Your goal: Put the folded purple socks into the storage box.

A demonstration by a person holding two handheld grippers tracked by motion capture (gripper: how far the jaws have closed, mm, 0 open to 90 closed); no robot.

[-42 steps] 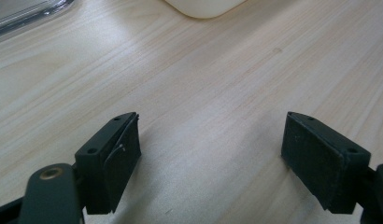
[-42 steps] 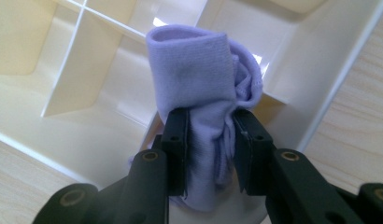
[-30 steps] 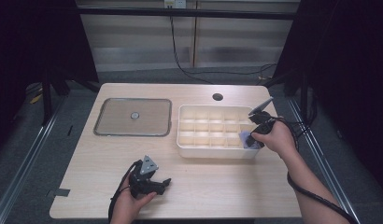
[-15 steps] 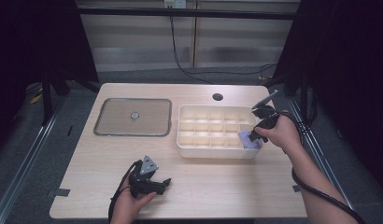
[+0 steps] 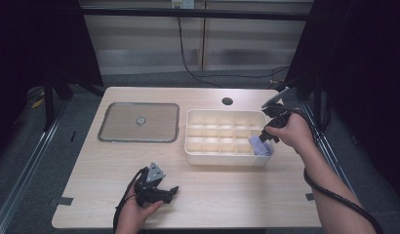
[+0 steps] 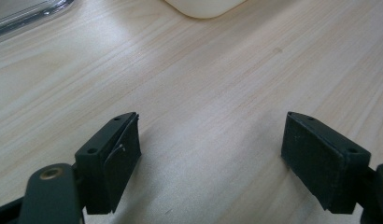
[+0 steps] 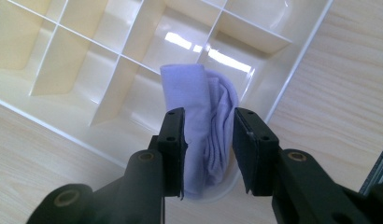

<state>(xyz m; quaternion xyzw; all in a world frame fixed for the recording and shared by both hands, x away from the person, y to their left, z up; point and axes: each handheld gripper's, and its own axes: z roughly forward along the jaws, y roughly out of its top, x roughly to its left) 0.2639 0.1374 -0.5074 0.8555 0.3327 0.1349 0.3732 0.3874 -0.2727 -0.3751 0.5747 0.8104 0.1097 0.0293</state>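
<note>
Lavender cloth (image 7: 203,126), rolled or folded, sat between the jaws of the right gripper (image 7: 208,140), which were clamped on it from both sides. It hung over the corner compartment of the cream divider tray (image 5: 222,158), its lower end down at that cell's rim; whether it touched the bottom, couldn't tell. From the high view the cloth (image 5: 260,145) was at the tray's near right corner, under the right gripper (image 5: 266,139) held in the person's right hand (image 5: 291,134). Every other compartment of the tray looked bare: plain cream walls, glossy floors. The tray sat on the right half of the light wood table (image 5: 237,195), long side across.

Left of the tray, just beside it but apart, lay a flat clear lid (image 5: 139,122) with a small round knob at its middle, flat on the tabletop.

The left gripper (image 5: 156,190) rested near the front edge of the table in the person's left hand (image 5: 134,212), well apart from both tray and lid. Left gripper view: jaws spread wide (image 6: 208,158), only bare wood between them, gripping no item. A corner of the tray (image 6: 203,7) and an edge of the lid (image 6: 26,16) showed at the top of that view.

A round cable hole (image 5: 227,101) sat in the tabletop behind the tray.
</note>
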